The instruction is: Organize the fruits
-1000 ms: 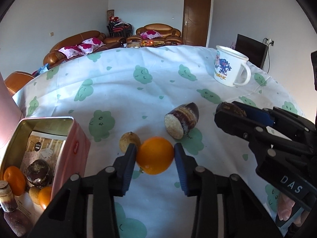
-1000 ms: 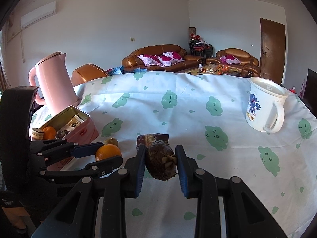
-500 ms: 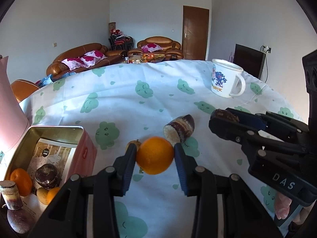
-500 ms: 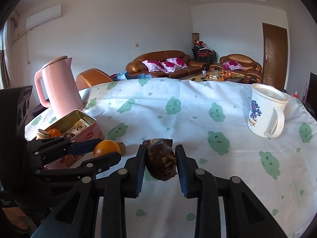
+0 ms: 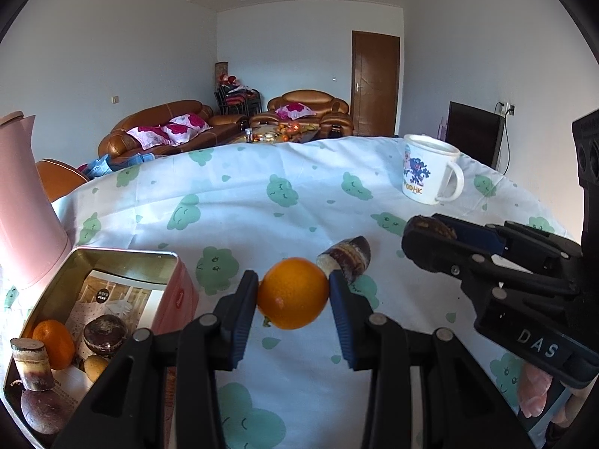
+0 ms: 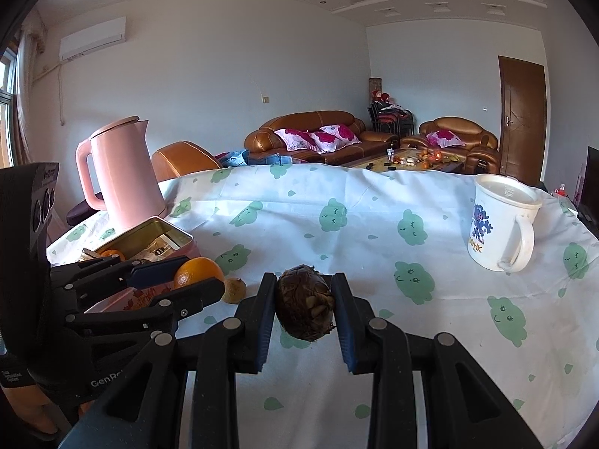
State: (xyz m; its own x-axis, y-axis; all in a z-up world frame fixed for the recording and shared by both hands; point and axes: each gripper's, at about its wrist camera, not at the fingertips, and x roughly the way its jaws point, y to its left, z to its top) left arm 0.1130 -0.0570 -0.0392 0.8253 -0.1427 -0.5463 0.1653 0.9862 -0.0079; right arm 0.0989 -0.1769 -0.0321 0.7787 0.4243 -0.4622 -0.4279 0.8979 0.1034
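Observation:
My left gripper is shut on an orange and holds it a little above the cloth, just right of the open pink tin. The tin holds oranges, a dark round fruit and cut cane pieces. My right gripper is shut on a dark brown, rough bulb over the table's near part. A cut cane piece lies on the cloth behind the orange. In the right wrist view the left gripper shows with the orange, and a small yellow-brown fruit sits beside it.
A tall pink kettle stands behind the tin at the far left. A white mug with a blue print stands at the far right. The cloth-covered table ends at its far edge, with sofas beyond.
My left gripper has risen and tilted upward with the orange, which now hides the small fruit in its own view. The right gripper still holds the bulb and has tilted up slightly.

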